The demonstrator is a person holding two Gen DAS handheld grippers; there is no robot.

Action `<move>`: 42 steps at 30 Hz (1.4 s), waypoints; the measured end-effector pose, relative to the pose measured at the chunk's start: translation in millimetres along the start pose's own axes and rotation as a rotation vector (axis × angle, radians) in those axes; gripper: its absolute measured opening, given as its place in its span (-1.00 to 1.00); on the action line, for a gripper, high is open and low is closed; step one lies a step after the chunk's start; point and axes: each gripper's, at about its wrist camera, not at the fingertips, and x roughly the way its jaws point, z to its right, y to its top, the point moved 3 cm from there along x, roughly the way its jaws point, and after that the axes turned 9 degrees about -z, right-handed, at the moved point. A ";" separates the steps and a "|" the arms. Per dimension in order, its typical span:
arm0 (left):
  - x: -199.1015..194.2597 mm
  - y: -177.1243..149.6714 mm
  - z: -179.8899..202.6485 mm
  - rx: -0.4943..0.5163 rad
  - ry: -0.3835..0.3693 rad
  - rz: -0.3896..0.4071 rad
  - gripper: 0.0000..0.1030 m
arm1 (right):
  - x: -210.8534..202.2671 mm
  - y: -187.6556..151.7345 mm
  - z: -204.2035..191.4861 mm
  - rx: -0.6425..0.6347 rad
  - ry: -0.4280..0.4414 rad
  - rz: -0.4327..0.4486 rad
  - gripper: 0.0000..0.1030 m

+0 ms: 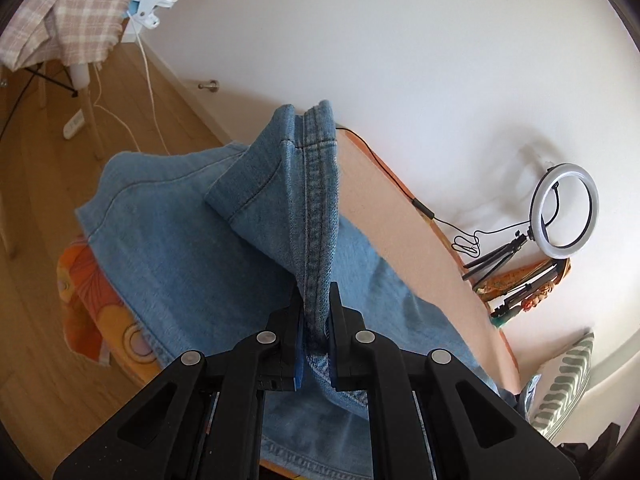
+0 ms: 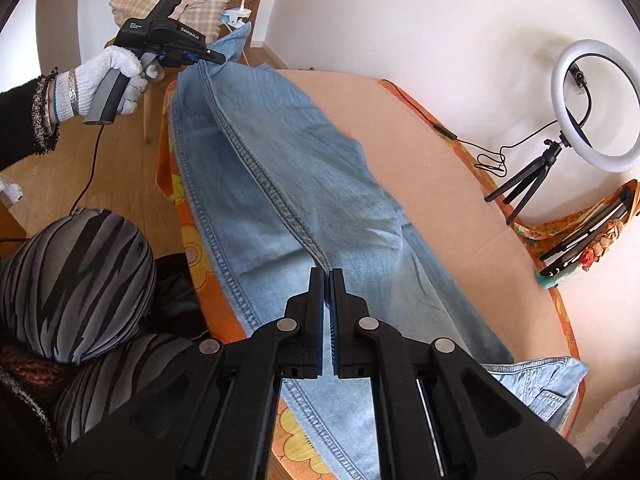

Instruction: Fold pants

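White lettering on the left hand-held gripper [image 2: 216,56] is too blurred to read.

The left gripper [image 1: 316,320] pinches a thick seam of light blue denim pants [image 1: 200,248] between its black fingers, lifting the hem end into a peak. The rest of the pants drapes over a table [image 1: 420,240] with a peach cover. A ring light [image 1: 564,210] stands by the white wall.
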 end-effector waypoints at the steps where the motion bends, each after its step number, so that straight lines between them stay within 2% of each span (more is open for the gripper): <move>1: -0.3 -3.5 -4.5 -0.013 -0.003 0.000 -0.86 | 3.6 -3.5 -2.9 0.001 0.011 -0.011 -0.94; 5: -3.1 -11.1 -14.7 -0.047 -0.016 0.001 -0.80 | 14.9 -13.5 -11.9 0.021 0.034 -0.033 -0.94; 6: -4.0 -10.4 -15.1 -0.052 -0.010 0.002 -0.72 | 17.1 -15.3 -11.9 0.030 0.040 -0.034 -0.94; 9: -13.6 -6.6 -26.4 -0.096 0.021 0.020 -0.17 | 22.9 -19.8 -13.1 0.047 0.049 -0.043 -0.94; 10: -17.2 -5.5 -31.5 -0.123 0.013 0.033 -0.16 | 23.8 -21.0 -13.3 0.048 0.047 -0.044 -0.94; 13: -23.4 3.7 -43.2 -0.160 0.006 0.056 -0.16 | 23.6 -21.8 -15.1 0.049 0.036 -0.045 -0.94; 16: -22.0 15.5 -46.5 -0.146 0.021 0.058 -0.23 | 23.7 -19.2 -14.7 0.052 0.040 -0.049 -0.93; 17: -21.1 18.8 -48.7 -0.134 0.033 0.054 -0.30 | 24.2 -18.7 -14.6 0.050 0.045 -0.055 -0.93; 18: -19.7 21.5 -50.4 -0.122 0.038 0.048 -0.61 | 25.1 -18.0 -14.1 0.046 0.052 -0.062 -0.93; 19: -20.0 22.3 -54.1 -0.118 0.044 0.048 -0.81 | 27.0 -16.6 -12.8 0.041 0.067 -0.077 -0.91; 20: -21.4 22.8 -56.5 -0.119 0.049 0.058 -0.81 | 28.9 -15.2 -12.0 0.037 0.087 -0.095 -0.84; 23: -23.0 20.2 -63.7 -0.113 0.042 0.070 -0.84 | 26.5 -4.5 -6.3 0.049 0.144 -0.094 -0.83; 25: -22.6 17.6 -66.9 -0.105 0.042 0.069 -0.87 | 20.8 10.6 0.6 0.069 0.187 -0.062 -0.78; 27: -22.8 16.1 -66.9 -0.086 0.048 0.072 -0.88 | 18.3 32.1 8.3 0.087 0.213 -0.023 -0.59; 29: -24.1 15.3 -66.6 -0.082 0.042 0.077 -0.88 | 20.0 57.7 15.9 0.102 0.231 0.014 -0.30; 35: -29.8 14.2 -64.9 -0.052 0.038 0.097 -0.90 | 48.4 152.9 26.0 0.086 0.311 0.090 -0.27; 42: -31.8 12.1 -66.0 -0.037 0.037 0.103 -0.91 | 124.2 275.6 25.3 0.077 0.428 0.110 -0.20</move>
